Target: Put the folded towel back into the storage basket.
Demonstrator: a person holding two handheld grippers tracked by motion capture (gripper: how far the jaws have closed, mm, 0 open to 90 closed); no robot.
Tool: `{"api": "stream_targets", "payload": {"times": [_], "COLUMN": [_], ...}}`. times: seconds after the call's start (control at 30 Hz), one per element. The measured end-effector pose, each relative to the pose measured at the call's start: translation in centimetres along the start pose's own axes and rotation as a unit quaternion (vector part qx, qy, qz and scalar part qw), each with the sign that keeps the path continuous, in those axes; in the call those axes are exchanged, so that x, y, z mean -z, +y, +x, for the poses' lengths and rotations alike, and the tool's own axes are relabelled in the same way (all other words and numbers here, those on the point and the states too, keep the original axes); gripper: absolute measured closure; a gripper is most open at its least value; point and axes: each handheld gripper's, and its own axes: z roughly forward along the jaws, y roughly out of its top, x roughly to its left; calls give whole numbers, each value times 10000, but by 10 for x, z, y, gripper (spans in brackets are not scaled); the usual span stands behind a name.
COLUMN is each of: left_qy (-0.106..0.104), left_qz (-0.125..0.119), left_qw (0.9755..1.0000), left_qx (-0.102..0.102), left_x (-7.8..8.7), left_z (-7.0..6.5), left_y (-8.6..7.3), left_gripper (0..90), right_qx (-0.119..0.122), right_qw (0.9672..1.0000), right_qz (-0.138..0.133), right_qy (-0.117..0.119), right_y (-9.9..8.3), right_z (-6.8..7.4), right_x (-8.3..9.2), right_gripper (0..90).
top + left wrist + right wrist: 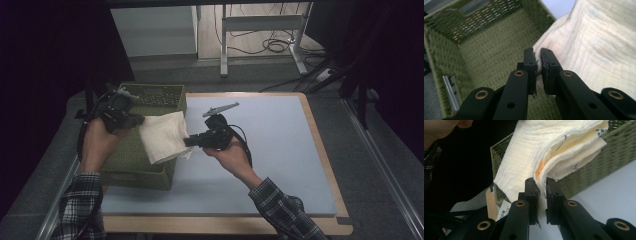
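cream cloth (162, 136) between both grippers' fingers (531, 65)

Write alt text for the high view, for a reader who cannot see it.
A person's two hand-held grippers, left gripper and right gripper, hold a folded cream cloth between them over the right edge of a green woven basket. The basket sits at the left of a pale blue table top.

Premises are presenting as a lab or test room. Dark curtains (45, 55) are enclosing the counter (280, 150), which is sitting on grey carpet (365, 165). Loose cables (272, 46) are lying on the floor beneath a metal-framed desk (260, 22) behind.
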Motion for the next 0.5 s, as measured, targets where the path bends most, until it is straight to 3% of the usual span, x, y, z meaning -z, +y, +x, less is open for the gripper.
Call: {"api": "stream_targets", "payload": {"times": [0.2,0.5], "left_qy": [119,301], "left_qz": [33,78], "left_qw": [9998,9992], "left_qx": [168,262], "left_x": [-4,-12], "left_z": [12,26], "left_y": [-10,-23], "left_gripper": [835,834], "right_qx": [-30,-72], "right_qw": [10000,9997], "right_qz": [47,139], "right_qy": [-9,-177], "right_y": [4,5], "right_z": [10,25], "right_x": [-25,-63], "right_gripper": [815,813]}}
